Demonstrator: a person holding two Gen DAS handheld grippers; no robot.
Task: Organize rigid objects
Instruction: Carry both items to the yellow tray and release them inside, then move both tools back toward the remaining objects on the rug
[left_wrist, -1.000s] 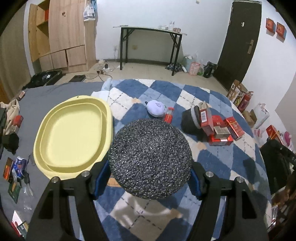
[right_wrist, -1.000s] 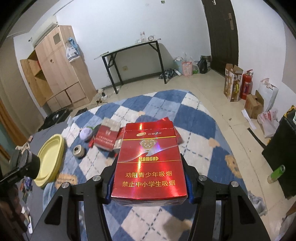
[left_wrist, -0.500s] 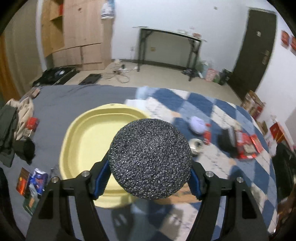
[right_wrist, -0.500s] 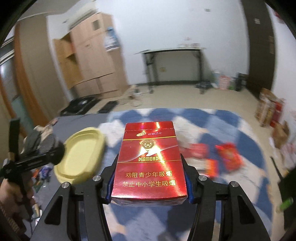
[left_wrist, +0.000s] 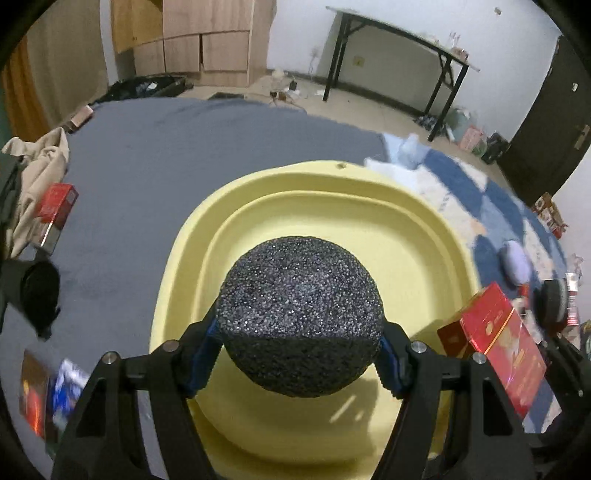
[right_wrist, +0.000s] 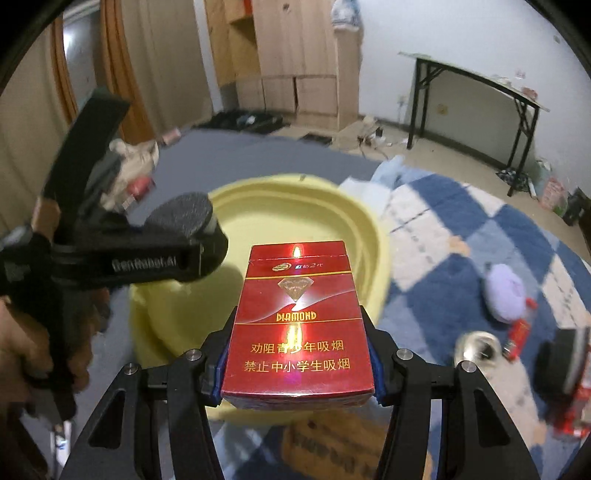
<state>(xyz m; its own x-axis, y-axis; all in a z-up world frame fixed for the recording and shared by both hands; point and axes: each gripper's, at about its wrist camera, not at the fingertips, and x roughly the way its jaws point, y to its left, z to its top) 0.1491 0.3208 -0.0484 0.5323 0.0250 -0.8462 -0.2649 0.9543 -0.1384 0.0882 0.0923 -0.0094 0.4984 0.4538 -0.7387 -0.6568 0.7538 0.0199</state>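
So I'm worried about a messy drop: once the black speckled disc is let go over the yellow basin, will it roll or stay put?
The black speckled disc, clamped by the left gripper, looks round-edged, so landing on edge it may roll. Its grainy surface probably grips. The yellow basin has raised walls, likely containing it.

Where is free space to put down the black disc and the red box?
The yellow tray is bare inside its rim. The grey blanket left of it is free up to the clothes. Right of it, the checked rug is crowded near the purple pouch.
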